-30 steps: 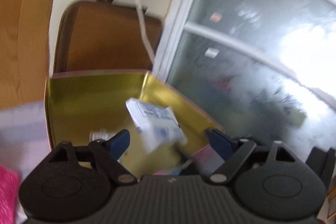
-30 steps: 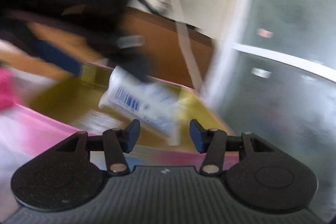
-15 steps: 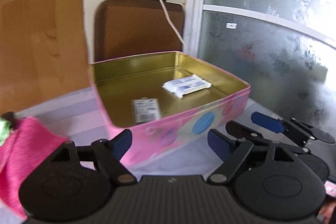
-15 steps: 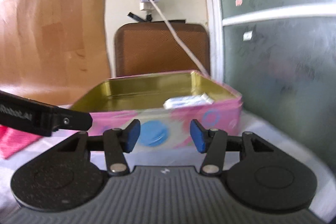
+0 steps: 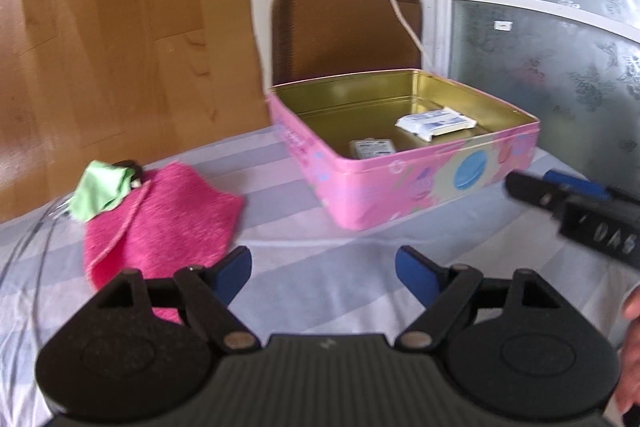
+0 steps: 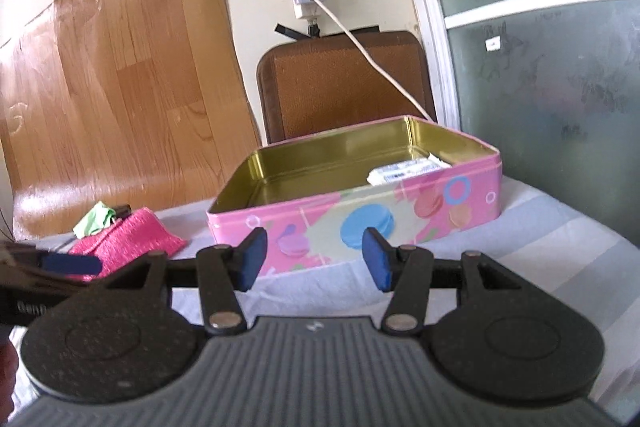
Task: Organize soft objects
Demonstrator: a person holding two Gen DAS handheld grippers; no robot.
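The pink tin [image 5: 404, 183] sits open on the striped cloth [image 5: 304, 267], in front of a brown board [image 6: 340, 83] propped against the wall. Only the left wrist view looks down far enough to show the tin's floor, where a small labelled packet [image 5: 374, 148] lies near the front wall; the right wrist view sees over the rim only the white tissue pack [image 6: 408, 173]. A second ago that tissue pack was blurred in the air above the tin; now it lies flat toward the tin's back right corner, its long side running across, roughly along the right half of the front wall. Left of the tin, well apart, lies the pink towel [image 5: 160, 223], its narrow end pointing toward the tin, with a green cloth [image 5: 100, 191] touching its far left edge. The left gripper [image 5: 323, 269] has backed away from the tin, jaws spread, nothing between them. The right gripper [image 6: 314, 259] likewise stands parted and empty before the tin.
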